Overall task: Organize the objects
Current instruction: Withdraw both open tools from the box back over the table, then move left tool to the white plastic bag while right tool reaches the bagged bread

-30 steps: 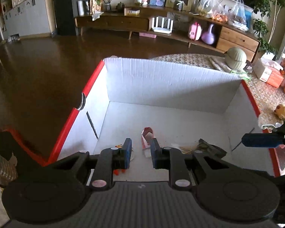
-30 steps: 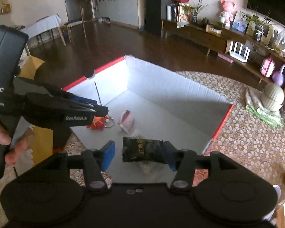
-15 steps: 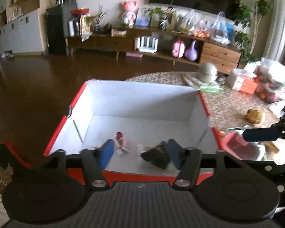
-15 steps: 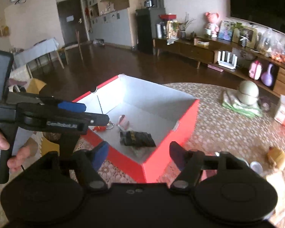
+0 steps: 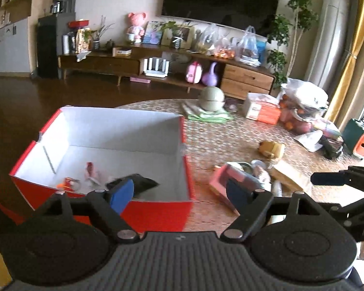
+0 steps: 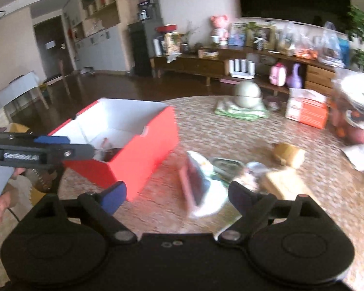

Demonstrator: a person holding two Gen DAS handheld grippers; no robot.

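Note:
A red box (image 5: 157, 214) with a white inside (image 6: 143, 150) stands on the patterned table. A black packet (image 5: 136, 181), a small pink packet (image 5: 91, 169) and an orange trinket (image 5: 68, 184) lie in it. My left gripper (image 5: 180, 192) hovers over the box's near right corner, its jaws opening with nothing between them. My right gripper (image 6: 176, 195) is to the right of the box, jaws opening and empty. Beyond it lies a pile: a pink-edged packet (image 6: 194, 181), a tin (image 6: 227, 165) and a tan packet (image 6: 282, 181). The same pink packet (image 5: 227, 179) shows in the left wrist view.
A yellow toy (image 5: 271, 148) sits past the pile. Farther back are a green round object on a cloth (image 5: 212, 99), an orange-and-white carton (image 5: 262, 109) and bags of fruit (image 5: 301, 111). A hand (image 6: 0, 206) holds the left gripper's handle at the left.
Both grippers pulled back out of the box and swung right as their jaws widened. The right one let go of the black packet, which now lies in the box.

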